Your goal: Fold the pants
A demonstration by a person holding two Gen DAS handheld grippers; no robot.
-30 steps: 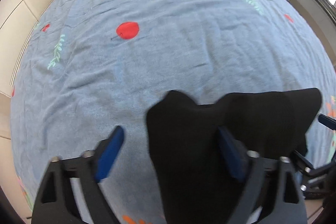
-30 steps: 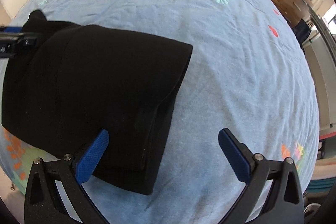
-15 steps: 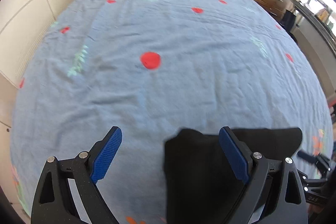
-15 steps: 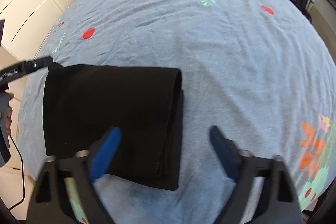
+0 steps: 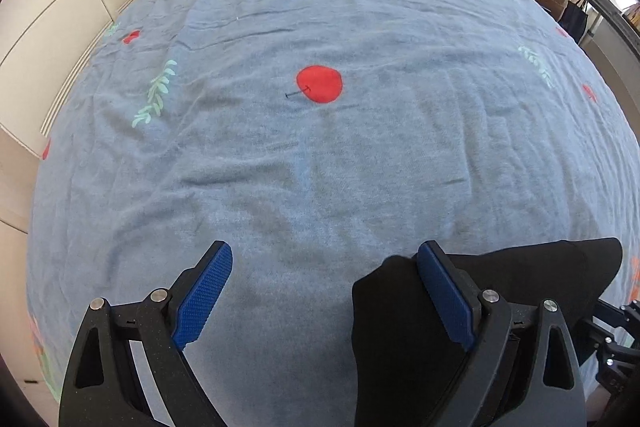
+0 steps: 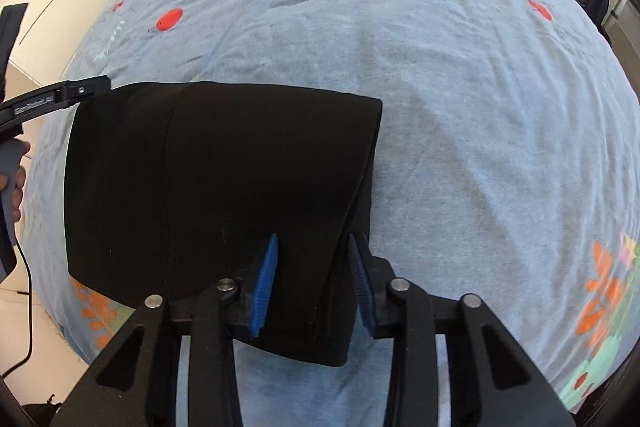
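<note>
The right tool (image 6: 312,275) is pinching the folded black pants (image 6: 216,187) at their near edge while the left tool (image 5: 324,301) is hanging wide, empty; next is likely lifting or smoothing the bundle on the bed (image 6: 460,67).

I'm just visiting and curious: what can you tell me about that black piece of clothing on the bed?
The black pants lie folded into a compact, layered rectangle near the foot of the blue patterned bedspread. The fabric looks soft, matte and plain, with a faint seam down the top layer. The stacked fold edges show along the right side. The right gripper has shut on the near right corner; the left gripper stands open at the far end, not gripping.
</note>
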